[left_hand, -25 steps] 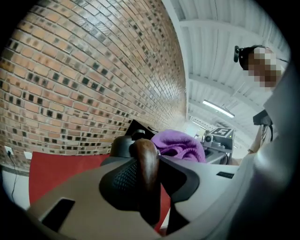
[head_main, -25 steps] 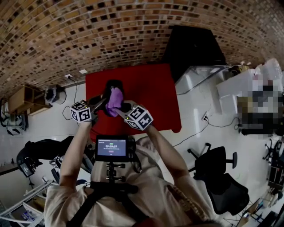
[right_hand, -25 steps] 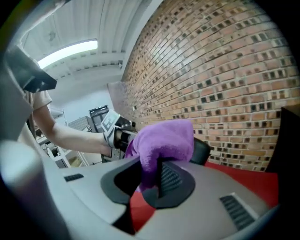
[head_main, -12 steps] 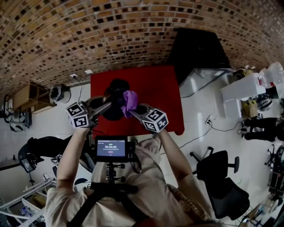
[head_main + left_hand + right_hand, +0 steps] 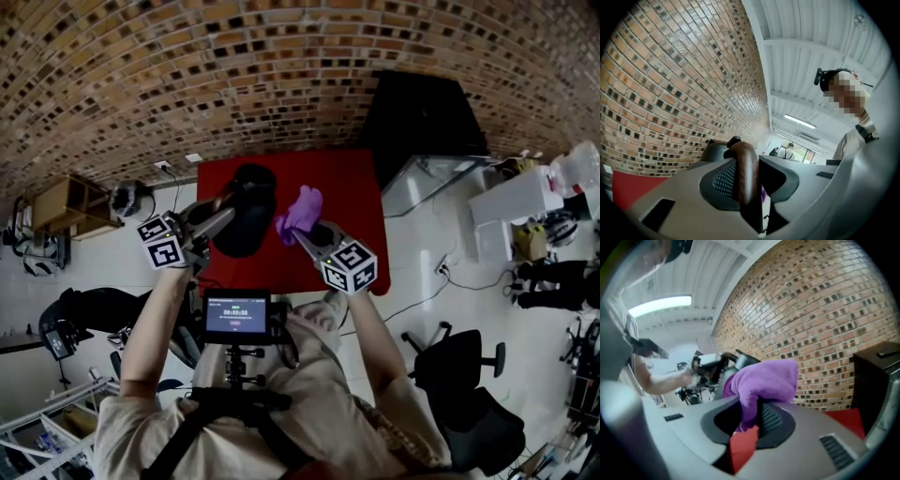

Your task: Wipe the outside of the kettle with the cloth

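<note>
In the head view the black kettle hangs above the red table. My left gripper is shut on its handle from the left. In the left gripper view the brown wooden handle stands clamped between the jaws of that gripper, with the kettle's dark body behind it. My right gripper is shut on the purple cloth, which sits just right of the kettle and apart from it. The right gripper view shows the cloth bunched over my right gripper and the kettle beyond.
A brick wall runs along the table's far side. A black cabinet stands at the table's right rear corner. White boxes and an office chair are on the floor to the right. A small screen sits on my chest rig.
The left gripper has lifted the kettle higher. The right gripper has carried the cloth to the right, off the kettle's side.
</note>
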The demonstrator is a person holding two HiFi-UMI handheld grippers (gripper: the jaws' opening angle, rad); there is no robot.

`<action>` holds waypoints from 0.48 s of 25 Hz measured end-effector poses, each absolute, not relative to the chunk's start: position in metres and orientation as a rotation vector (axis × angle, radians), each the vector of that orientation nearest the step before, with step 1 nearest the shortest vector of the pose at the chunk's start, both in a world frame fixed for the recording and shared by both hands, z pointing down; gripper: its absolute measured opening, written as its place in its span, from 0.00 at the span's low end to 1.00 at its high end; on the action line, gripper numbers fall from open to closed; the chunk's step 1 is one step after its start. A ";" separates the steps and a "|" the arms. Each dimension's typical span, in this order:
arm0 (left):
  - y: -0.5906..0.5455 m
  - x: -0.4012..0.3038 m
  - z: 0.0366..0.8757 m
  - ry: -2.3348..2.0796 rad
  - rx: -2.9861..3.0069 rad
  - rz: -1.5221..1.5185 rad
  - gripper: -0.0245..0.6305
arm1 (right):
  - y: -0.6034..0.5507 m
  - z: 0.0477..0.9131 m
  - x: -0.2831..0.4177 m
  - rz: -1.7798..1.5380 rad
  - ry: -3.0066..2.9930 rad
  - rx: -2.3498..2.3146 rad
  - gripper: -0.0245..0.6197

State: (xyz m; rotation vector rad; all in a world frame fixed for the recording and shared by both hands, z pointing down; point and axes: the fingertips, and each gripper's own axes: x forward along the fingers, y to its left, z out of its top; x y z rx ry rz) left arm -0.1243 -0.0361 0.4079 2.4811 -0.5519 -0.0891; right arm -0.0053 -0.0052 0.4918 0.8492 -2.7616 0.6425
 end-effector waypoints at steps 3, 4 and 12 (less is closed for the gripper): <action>-0.047 -0.127 0.418 -0.596 2.503 -0.024 0.19 | 0.019 0.456 -0.053 0.572 -2.859 0.621 0.17; -0.050 -0.128 0.422 -0.609 2.506 -0.002 0.19 | 0.026 0.454 -0.075 0.534 -2.863 0.530 0.17; -0.055 -0.123 0.419 -0.576 2.490 0.015 0.19 | 0.026 0.500 -0.134 0.597 -2.782 0.341 0.17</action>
